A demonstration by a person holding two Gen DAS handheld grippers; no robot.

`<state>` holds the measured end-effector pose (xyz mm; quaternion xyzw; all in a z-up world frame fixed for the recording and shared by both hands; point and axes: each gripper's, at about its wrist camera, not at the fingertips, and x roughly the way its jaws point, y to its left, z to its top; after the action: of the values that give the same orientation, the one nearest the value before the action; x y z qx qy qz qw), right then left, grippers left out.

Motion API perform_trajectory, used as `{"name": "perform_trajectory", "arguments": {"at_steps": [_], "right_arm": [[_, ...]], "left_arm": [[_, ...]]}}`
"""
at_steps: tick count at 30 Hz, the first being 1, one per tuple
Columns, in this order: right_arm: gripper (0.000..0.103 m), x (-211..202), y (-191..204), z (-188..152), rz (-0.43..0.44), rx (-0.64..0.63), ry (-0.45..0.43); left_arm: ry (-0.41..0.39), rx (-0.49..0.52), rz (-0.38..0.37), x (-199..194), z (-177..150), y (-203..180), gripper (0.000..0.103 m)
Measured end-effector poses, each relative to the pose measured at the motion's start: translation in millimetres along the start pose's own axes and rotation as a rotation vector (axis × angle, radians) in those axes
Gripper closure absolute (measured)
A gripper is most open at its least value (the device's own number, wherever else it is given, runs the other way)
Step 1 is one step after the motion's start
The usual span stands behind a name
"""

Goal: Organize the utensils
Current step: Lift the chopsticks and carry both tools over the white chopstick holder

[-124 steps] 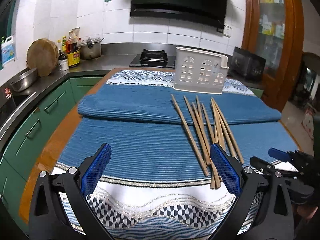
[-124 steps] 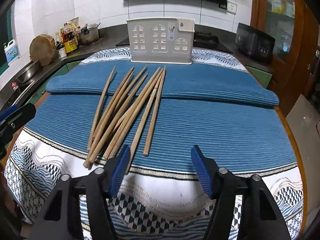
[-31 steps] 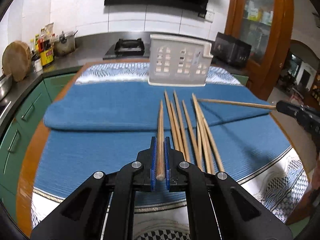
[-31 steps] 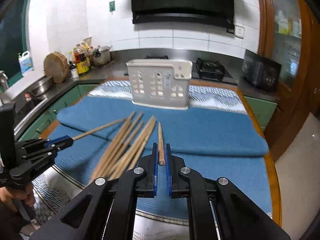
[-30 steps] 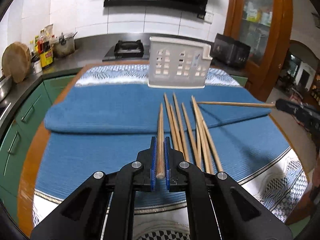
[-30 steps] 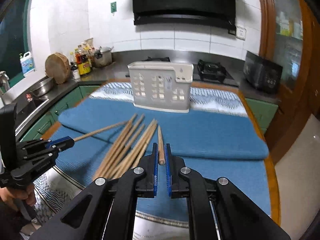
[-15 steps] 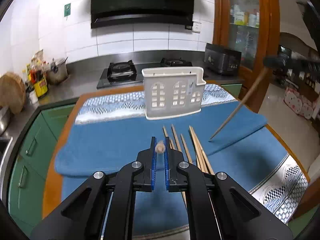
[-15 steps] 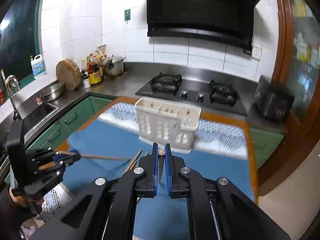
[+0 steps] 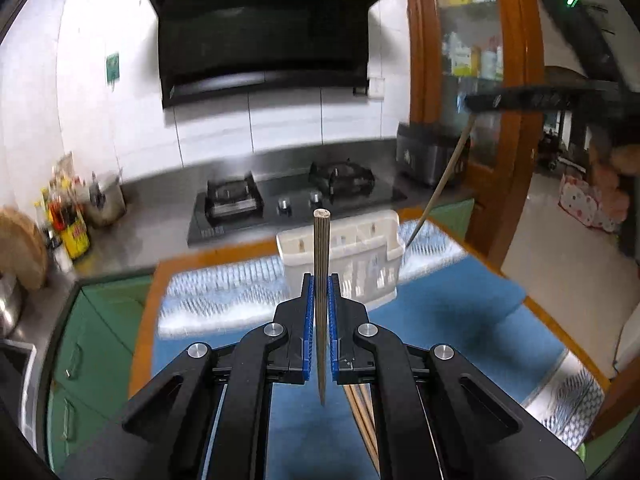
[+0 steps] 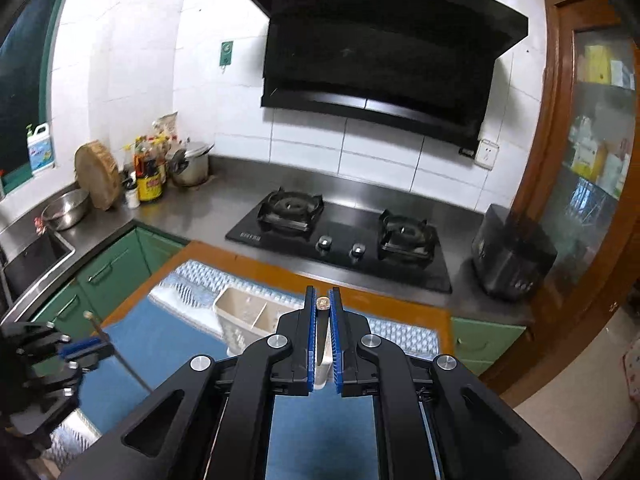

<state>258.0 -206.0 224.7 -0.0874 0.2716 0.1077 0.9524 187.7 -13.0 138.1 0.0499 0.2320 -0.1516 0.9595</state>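
My left gripper [image 9: 319,284] is shut on a wooden chopstick [image 9: 321,264], held upright with its thick end up. It hangs above the table, in front of the white slotted utensil holder [image 9: 360,248]. My right gripper [image 10: 322,300] is shut on another chopstick [image 10: 322,304], seen end-on, tip pointing down over the holder [image 10: 248,316]. The right gripper [image 9: 496,102] and its chopstick [image 9: 444,176] show in the left wrist view, tip near the holder's right end. The left gripper [image 10: 86,348] shows at left in the right wrist view. Several loose chopsticks [image 9: 362,408] lie below the left gripper.
A blue striped cloth [image 9: 460,316] covers the wooden table [image 10: 256,264]. Behind it are a gas hob [image 10: 340,240], a range hood [image 10: 380,52], a dark appliance [image 10: 512,252], bottles and a pot [image 10: 188,164], and a sink [image 10: 28,256]. A wooden cabinet [image 9: 480,80] stands at right.
Both grippers have risen high above the table and tilted their chopsticks to near vertical. The right one has moved over the holder. The view has swung up toward the hob and hood.
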Motion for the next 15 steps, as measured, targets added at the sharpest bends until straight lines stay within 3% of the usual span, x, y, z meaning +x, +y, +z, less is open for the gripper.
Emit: {"name": "perform_trajectory", "arguments": {"at_steps": [8,15], "right_arm": [[0.096,53.4,-1.5,6.9,-0.001,0.008,0.048],[0.096,86.8,-5.4,-8.7,0.008,0.02,0.09]], "left_arm": [[-0.15,0.008,0.066,5.2,82.5,5.0,0.098],[-0.213,-0.072,0.083,46.2,116.5,13.4,0.098]]}}
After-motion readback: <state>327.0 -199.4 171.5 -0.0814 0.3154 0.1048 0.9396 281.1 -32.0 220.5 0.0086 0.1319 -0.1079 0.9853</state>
